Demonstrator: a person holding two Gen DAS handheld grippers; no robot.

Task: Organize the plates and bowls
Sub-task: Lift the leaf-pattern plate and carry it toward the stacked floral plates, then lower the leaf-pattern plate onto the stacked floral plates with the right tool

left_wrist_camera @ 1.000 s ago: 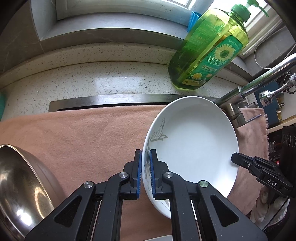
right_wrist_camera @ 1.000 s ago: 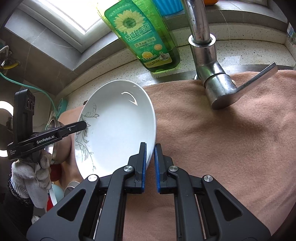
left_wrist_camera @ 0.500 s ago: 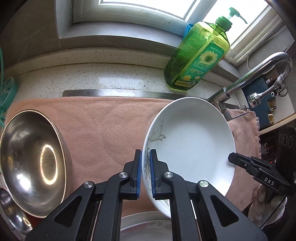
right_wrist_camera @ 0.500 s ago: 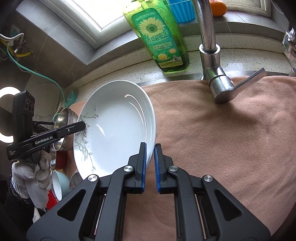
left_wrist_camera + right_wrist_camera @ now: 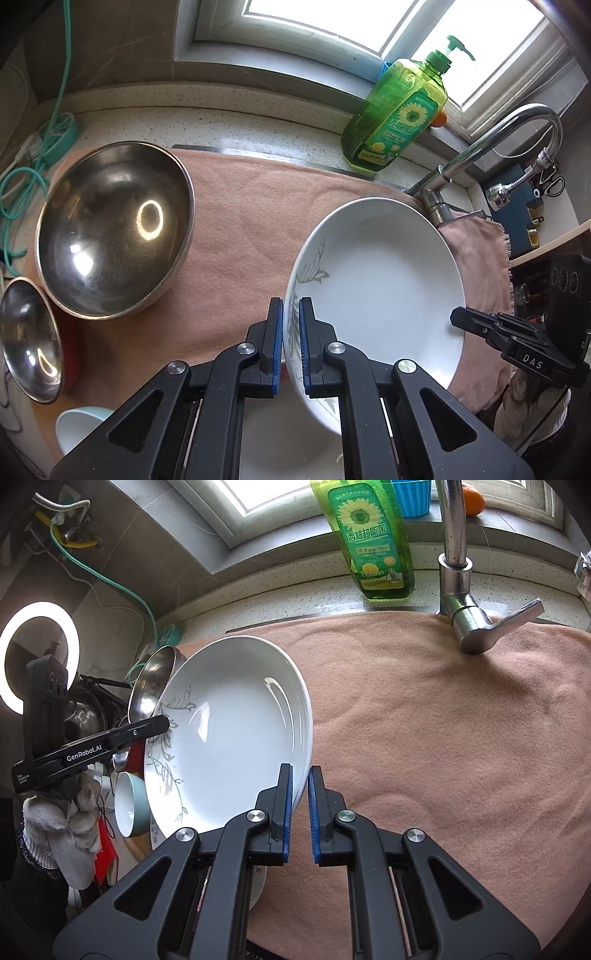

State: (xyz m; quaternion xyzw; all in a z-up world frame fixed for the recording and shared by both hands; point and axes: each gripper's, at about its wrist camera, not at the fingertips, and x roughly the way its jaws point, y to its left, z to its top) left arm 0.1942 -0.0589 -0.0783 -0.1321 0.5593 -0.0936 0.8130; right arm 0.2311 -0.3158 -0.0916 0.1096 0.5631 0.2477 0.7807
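A white deep plate (image 5: 380, 284) with a grey leaf pattern hangs tilted above the pink cloth (image 5: 240, 229). My left gripper (image 5: 291, 314) is shut on its patterned rim. My right gripper (image 5: 300, 779) is shut on the opposite rim of the plate (image 5: 225, 731); it shows as a black tip (image 5: 465, 319) in the left wrist view. A large steel bowl (image 5: 114, 229), a smaller steel bowl (image 5: 27, 336) and a pale blue bowl (image 5: 79, 422) lie at the left. Another white plate (image 5: 280, 439) lies below the held one.
A green dish-soap bottle (image 5: 397, 114) stands on the counter by the window. A chrome faucet (image 5: 456, 565) with its lever rises at the back right of the cloth. A teal cable (image 5: 22, 177) lies at the far left. A ring light (image 5: 38, 664) glows at the left.
Both grippers have lifted the plate up and back from the cloth. The steel bowls, the blue bowl and the plate below have come into view.
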